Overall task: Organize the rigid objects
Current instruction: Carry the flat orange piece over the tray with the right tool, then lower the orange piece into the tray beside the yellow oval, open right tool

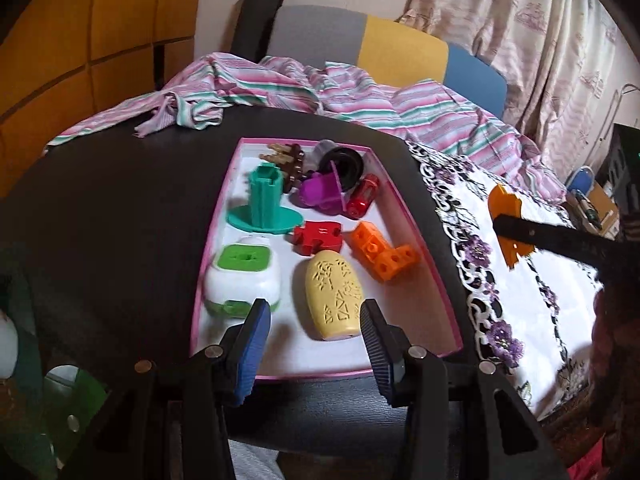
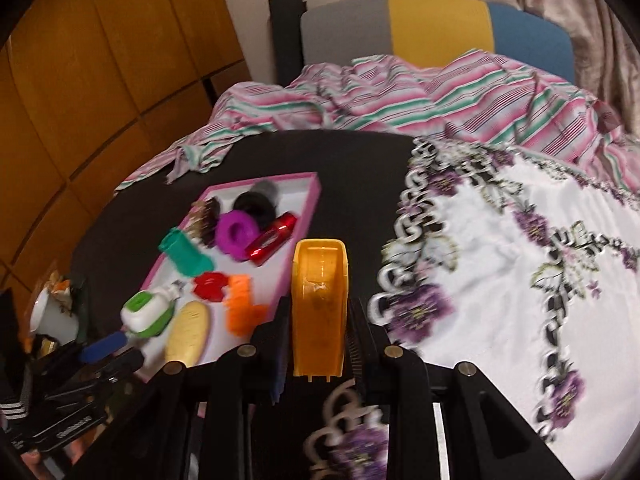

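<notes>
A pink-rimmed white tray (image 1: 216,240) on the dark table holds several toys: a teal post (image 1: 264,204), a red block (image 1: 318,238), an orange block (image 1: 380,254), a white-and-green case (image 1: 242,276) and a yellow oval piece (image 1: 332,300). My left gripper (image 1: 316,320) hangs open over the tray's near end, with the yellow oval just beyond its fingers. My right gripper (image 2: 320,320) is shut on an orange plastic piece (image 2: 320,288), carried over the table to the right of the tray (image 2: 296,236). In the left wrist view that orange piece (image 1: 510,224) hangs over the floral cloth.
A white cloth with purple flowers (image 1: 520,288) covers the table's right side. A striped pink cloth (image 1: 280,88) lies bunched at the far edge, before a grey, yellow and blue chair back (image 1: 400,52). A white cup (image 2: 52,316) stands left of the tray.
</notes>
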`<state>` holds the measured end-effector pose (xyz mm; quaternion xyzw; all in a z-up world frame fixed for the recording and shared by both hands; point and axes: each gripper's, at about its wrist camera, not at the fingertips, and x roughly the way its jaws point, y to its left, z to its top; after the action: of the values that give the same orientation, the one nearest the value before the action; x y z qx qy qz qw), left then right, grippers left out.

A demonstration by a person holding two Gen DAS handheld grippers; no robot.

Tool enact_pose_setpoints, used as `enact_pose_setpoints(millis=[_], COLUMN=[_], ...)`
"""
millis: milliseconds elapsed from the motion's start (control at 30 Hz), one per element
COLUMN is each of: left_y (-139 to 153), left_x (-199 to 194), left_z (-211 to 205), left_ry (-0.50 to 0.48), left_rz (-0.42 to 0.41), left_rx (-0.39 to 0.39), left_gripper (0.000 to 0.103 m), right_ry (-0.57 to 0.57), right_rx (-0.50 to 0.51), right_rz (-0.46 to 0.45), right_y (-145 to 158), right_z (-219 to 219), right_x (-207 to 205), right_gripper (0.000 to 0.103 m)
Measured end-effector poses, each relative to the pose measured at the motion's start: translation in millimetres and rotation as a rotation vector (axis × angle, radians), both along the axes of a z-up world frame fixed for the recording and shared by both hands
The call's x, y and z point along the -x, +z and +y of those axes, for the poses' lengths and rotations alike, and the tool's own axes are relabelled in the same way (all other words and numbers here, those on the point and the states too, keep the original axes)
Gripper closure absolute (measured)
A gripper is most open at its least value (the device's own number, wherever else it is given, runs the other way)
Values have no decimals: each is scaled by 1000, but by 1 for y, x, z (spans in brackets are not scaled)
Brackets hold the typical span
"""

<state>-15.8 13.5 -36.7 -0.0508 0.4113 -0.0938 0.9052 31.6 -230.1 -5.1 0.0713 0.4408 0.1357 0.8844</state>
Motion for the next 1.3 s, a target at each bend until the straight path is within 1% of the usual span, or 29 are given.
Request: enact_pose_setpoints(millis=[67, 167, 233, 333, 467, 733, 867, 933, 1067, 1100, 1200, 1300], left_y=[2, 6, 9, 11, 14, 20, 25, 26, 30, 31, 32, 33], left_x=[1, 3, 4, 5, 7, 7, 9, 10, 9, 9, 9, 9], left_z=[2, 6, 8, 11, 16, 27, 33, 34, 35, 35, 33, 31], left_ry=[16, 59, 74, 82, 102, 157, 170, 177, 191, 191, 195, 191], left_rz=[-13, -39, -50, -60, -74, -82, -99, -108, -114, -115, -123, -127], left_rx=[-19, -59, -78, -85, -90, -122, -129, -136, -137, -134, -126, -135], left_gripper=[56, 56, 56, 56, 56, 56, 56, 56, 56, 56, 56, 56], right_ry=[16, 43, 53, 73, 100, 155, 148, 138, 115, 114, 100, 86], right_rx=[-12, -78, -100, -95, -116, -66, -53, -51, -24, -19, 7, 46], right_rz=[6, 46, 69, 94, 131, 176, 190, 191, 172, 160, 130, 110], right_y=[-2, -8, -13, -22, -31, -46, -53, -55, -51, -48, -42, -37], right_z=[8, 19, 25, 37, 51, 82, 90, 91, 90, 90, 88, 88], right_x=[4, 9, 11, 13, 14, 8, 2, -1, -1, 1, 5, 9], right_gripper=[76, 76, 76, 76, 76, 76, 76, 74, 72, 71, 63, 58])
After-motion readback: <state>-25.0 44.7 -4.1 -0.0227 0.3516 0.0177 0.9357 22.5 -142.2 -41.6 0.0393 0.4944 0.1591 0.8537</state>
